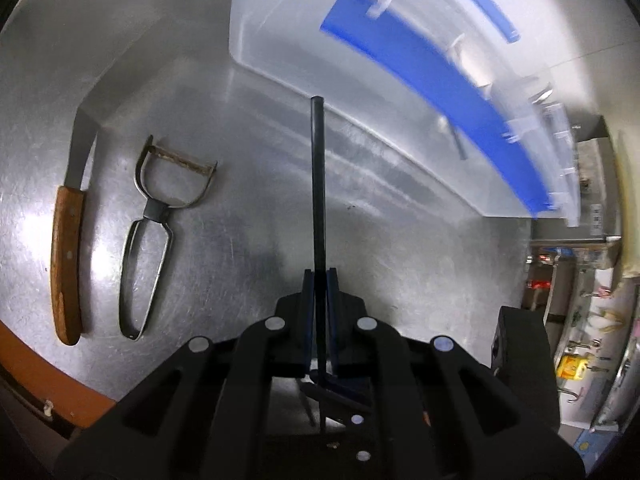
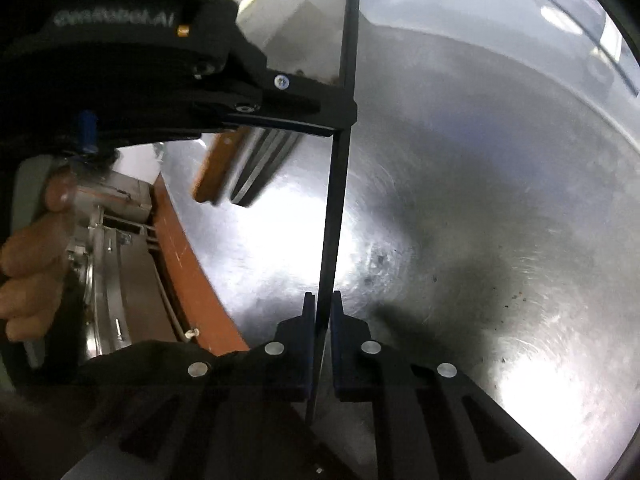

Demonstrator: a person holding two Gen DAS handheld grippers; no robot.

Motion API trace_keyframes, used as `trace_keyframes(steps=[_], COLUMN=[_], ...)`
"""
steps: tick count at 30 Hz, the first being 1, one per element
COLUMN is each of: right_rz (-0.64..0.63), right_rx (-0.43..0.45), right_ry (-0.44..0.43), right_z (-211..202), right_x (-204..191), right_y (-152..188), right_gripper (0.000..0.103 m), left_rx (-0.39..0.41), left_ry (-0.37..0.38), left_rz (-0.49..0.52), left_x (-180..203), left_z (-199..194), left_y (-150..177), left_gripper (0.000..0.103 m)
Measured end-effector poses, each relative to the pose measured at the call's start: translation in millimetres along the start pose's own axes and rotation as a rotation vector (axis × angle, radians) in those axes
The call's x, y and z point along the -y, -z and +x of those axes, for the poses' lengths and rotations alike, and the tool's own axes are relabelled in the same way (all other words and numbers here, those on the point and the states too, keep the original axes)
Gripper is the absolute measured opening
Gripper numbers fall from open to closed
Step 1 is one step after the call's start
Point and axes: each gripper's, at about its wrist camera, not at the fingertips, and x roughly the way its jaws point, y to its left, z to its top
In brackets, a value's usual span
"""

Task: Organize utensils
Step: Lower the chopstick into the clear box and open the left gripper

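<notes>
A long black utensil handle (image 1: 318, 184) is held by both grippers at once. My left gripper (image 1: 319, 274) is shut on it, and the handle points toward a clear plastic bin (image 1: 360, 64) with a blue lid part. In the right wrist view the same black handle (image 2: 338, 152) runs up from my right gripper (image 2: 322, 300), which is shut on it, to the left gripper's fingers (image 2: 312, 110) clamped higher up. A wooden-handled knife (image 1: 66, 256) and a metal peeler (image 1: 154, 224) lie on the steel table at the left.
The steel table (image 2: 480, 200) has an orange edge (image 1: 48, 372) at the lower left. The bin fills the upper right of the left wrist view. A black block (image 1: 520, 344) stands near the right table edge. Cluttered shelves lie beyond.
</notes>
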Motion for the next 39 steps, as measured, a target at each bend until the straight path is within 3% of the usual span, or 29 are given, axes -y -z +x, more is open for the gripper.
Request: trace_keyframes(steps=[4,9,12,16,20,24,28,33,36,38,39], right_rz=[-0.072,-0.115,-0.141,-0.170,-0.183,-0.107,-0.034,0.054,0.060,0.032,0.006], right_rx=[0.079,0.217,0.286,0.291,0.183,0.039,-0.081,-0.200,-0.238,-0.219,-0.190], right_ry=[0.027,0.112,0.232,0.413,0.556,0.529,0.468,0.509,0.504,0.534,0.555], right_z=[-43.0,-120.5,-169.5,-209.5,-193.4,-140.3,-96.8,-62.2,-52.7,-59.3,-72.0], right_x=[-18.6,-33.1,-33.7,-20.5,6.4,51.8,99.4,142.6,151.0,142.8,132.4], right_y=[-3.5,-35.4,-68.6,-120.9,-174.1,-211.2,-227.8,-233.2,-229.7,-225.4,-222.3], right_gripper=[0.010,0.010,0.010,0.009,0.009,0.007,0.007,0.007,0.014,0.031,0.035], left_rx=[0.076,0.212,0.297,0.319,0.190,0.010,-0.108,-0.116,-0.087,-0.050,-0.028], left_ry=[0.099,0.212,0.267,0.322,0.344,0.330,0.264,0.198,0.199,0.215,0.236], left_rz=[0.078,0.213,0.289,0.287,0.195,0.077,-0.007,-0.004,0.006,0.047,0.078], left_x=[14.9,58.2,89.1,110.5,103.2,89.2,73.8,67.1,70.3,71.0,72.0], left_z=[-46.3,-106.4,-137.0,-134.0,-82.7,1.1,64.6,81.6,69.8,46.3,32.8], left_y=[-13.8,-46.3,-85.0,-145.7,-208.3,-248.4,-269.6,-281.2,-281.2,-272.9,-267.3], left_gripper=[0.005,0.005,0.005,0.005,0.005,0.005,0.005,0.005,0.006,0.025,0.042])
